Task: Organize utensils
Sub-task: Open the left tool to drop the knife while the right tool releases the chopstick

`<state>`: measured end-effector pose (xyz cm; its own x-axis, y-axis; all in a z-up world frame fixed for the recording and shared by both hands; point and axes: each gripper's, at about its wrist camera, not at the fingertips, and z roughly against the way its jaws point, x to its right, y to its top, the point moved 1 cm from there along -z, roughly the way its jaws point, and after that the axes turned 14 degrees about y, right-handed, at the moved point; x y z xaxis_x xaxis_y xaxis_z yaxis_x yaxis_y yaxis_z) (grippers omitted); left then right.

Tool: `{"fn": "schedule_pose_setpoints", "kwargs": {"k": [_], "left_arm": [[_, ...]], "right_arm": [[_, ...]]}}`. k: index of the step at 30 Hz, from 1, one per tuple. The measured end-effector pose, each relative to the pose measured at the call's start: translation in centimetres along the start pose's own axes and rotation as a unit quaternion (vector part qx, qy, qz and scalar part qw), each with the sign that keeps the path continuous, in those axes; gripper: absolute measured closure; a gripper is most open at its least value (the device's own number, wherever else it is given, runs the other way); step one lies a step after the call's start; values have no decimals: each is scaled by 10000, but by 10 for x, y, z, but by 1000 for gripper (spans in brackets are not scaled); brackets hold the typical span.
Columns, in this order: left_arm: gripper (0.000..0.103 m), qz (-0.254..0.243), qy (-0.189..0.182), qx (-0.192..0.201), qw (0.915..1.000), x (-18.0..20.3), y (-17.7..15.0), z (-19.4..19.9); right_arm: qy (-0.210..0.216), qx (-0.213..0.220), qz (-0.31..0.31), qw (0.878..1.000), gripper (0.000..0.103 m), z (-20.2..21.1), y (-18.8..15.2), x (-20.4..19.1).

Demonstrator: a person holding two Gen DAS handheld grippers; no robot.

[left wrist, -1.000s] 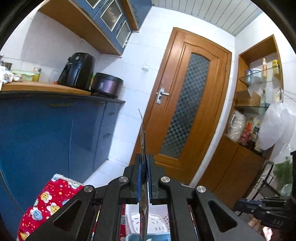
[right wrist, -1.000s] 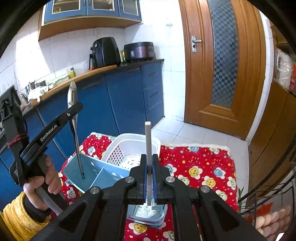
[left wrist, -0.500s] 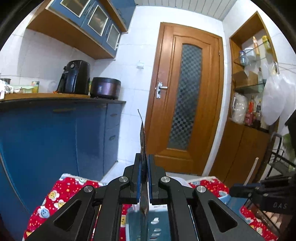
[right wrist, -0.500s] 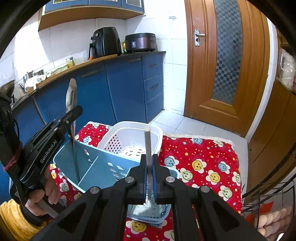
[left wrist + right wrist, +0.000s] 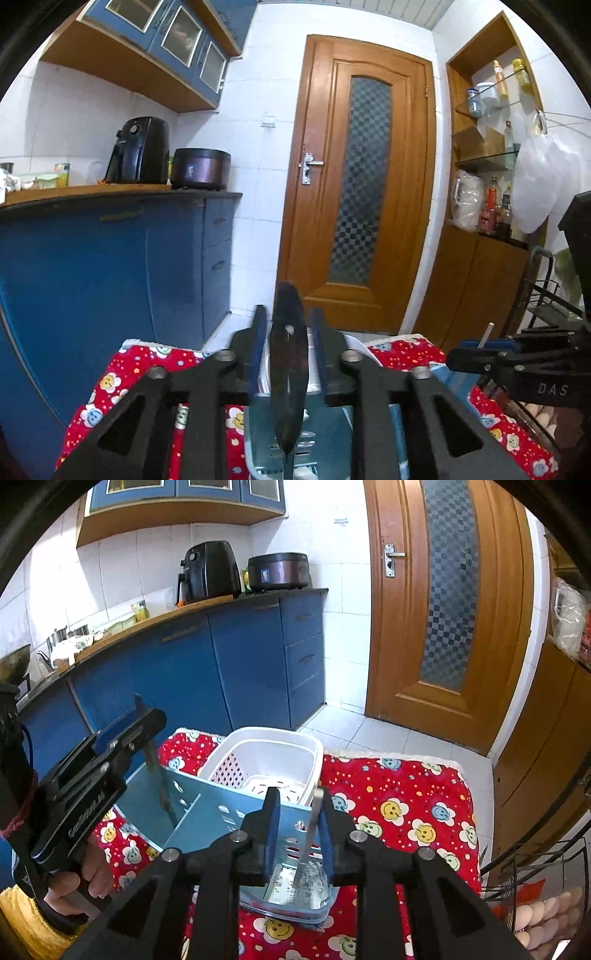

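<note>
A blue plastic utensil caddy point(image 5: 218, 812) with slotted walls and an inner divider is seen standing on a red cloth printed with smiling flowers point(image 5: 399, 805), which covers the surface; a white perforated basket point(image 5: 266, 760) is set just behind the caddy, toward the far edge of the cloth. The left claw point(image 5: 286, 343) is held over the caddy's left compartment, and its jaws are opening: a dark metal utensil with a broad rounded end point(image 5: 287, 369) is seen between the blue pads, with a gap on either side, its lower end reaching down into the caddy. In the right wrist view the same utensil point(image 5: 159, 775) is seen leaning below the left claw point(image 5: 146, 720), its tip inside the left compartment. The left tool is gripped by a hand point(image 5: 79, 882) with a yellow sleeve at the wrist. The right claw point(image 5: 297, 812) is held above the caddy's right compartment, and its jaws are likewise opening; a thin pale stick, perhaps a chopstick point(image 5: 308, 834), is seen between them, tilted close against the right pad, its lower end down inside that compartment. Whether the stick is touched by that pad cannot be told. Blue cabinets point(image 5: 229, 664) and a wooden door point(image 5: 443, 602) are seen beyond.
</note>
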<state>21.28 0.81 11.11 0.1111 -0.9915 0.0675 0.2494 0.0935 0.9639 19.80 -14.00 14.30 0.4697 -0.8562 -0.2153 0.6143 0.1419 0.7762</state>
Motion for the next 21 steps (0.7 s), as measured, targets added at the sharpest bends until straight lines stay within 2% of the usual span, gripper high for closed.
{"fn": "schedule_pose_setpoints", "kwargs": {"k": [1, 2, 13, 21], "left_arm": [[62, -1, -10, 29, 10000, 0, 1, 3], [60, -5, -19, 59, 10000, -1, 2, 6], [60, 134, -36, -84, 9999, -17, 15, 33], [60, 240, -96, -223, 9994, -31, 22, 61]], "right_arm": [[12, 61, -13, 10000, 76, 4, 1, -1], [29, 108, -25, 9999, 74, 7, 2, -2], [-26, 433, -82, 9990, 73, 43, 2, -13], [25, 545, -185, 9983, 73, 72, -10, -23]]}}
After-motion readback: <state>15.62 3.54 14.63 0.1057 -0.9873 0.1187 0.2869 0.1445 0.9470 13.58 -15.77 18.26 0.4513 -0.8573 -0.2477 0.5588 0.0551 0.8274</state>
